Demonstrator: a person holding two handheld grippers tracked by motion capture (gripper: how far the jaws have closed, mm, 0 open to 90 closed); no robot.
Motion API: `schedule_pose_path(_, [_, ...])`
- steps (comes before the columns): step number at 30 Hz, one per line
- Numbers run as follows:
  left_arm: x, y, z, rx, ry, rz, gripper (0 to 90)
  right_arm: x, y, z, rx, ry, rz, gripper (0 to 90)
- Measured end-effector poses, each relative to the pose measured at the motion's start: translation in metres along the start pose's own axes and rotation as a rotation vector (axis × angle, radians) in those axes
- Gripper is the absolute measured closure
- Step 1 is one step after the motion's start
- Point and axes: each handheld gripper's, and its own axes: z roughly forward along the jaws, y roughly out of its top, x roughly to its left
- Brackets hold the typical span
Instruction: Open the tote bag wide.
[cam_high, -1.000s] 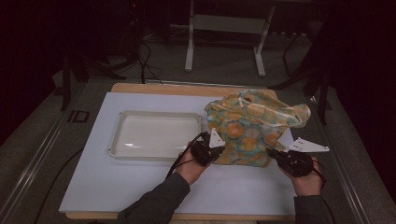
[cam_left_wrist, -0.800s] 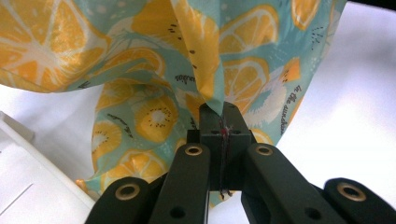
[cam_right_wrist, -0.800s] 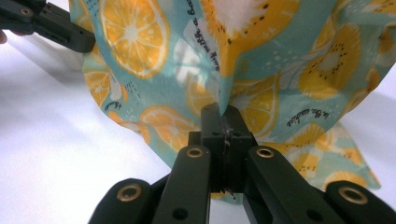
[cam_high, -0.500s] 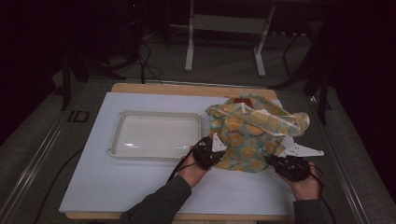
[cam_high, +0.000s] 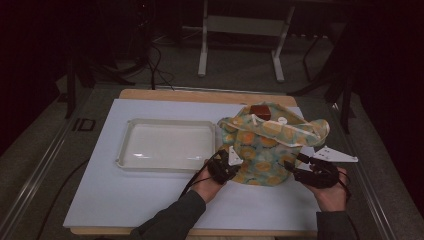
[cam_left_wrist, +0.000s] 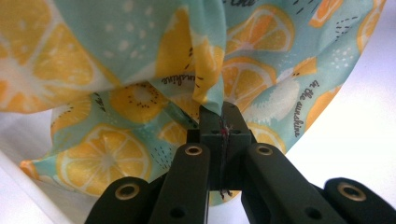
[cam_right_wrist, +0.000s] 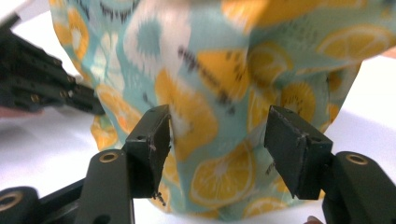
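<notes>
We see a soft cloth bag (cam_high: 265, 150) standing in a heap on the white table top (cam_high: 150, 200), toward the right side, just beside a clear plastic tray (cam_high: 167, 145). The bag is light blue-green with lots of orange and yellow fruit slices printed all over it, plus small dots and little dashes. The cloth is crumpled and folded, and the top sags open. Something brown (cam_high: 260, 111) pokes out at the top of the bag; we cannot tell what it is.

In the left gripper view we can read small dark words printed on the cloth. They say "in the sunshine", and they show up more than once. In the right gripper view the words on the cloth are too blurry to read.

Our left gripper (cam_left_wrist: 219, 122) is clamped tight on a fold of the bag at its near left side. Our right gripper (cam_right_wrist: 217, 144) has just been opening its jaws. They now stand wide apart at the bag's near right side, with cloth between them, but the pads are not pressing on it. So we are holding the bag on one side alone.
</notes>
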Motion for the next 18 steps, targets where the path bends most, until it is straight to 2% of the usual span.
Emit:
schedule_pose_path(3, [-0.001,-0.001,0.001,0.005,-0.004,0.002,89.4,0.001,0.005,0.000,-0.008,0.002,-0.003,44.9])
schedule_pose_path(8, [0.001,-0.002,0.004,0.020,-0.025,-0.007,89.3,0.004,0.005,0.000,-0.025,0.029,-0.022,69.6])
schedule_pose_path(12, [0.003,-0.003,0.005,0.028,-0.032,-0.015,89.3,0.006,0.001,-0.001,-0.024,0.013,-0.040,83.4])
schedule_pose_path(15, [0.004,-0.003,0.005,0.027,-0.035,-0.021,89.3,0.005,-0.002,-0.002,-0.023,0.015,-0.044,89.2])
schedule_pose_path(18, [0.005,-0.004,0.004,0.024,-0.048,-0.033,88.3,0.005,-0.006,-0.002,-0.011,0.021,-0.051,90.0])
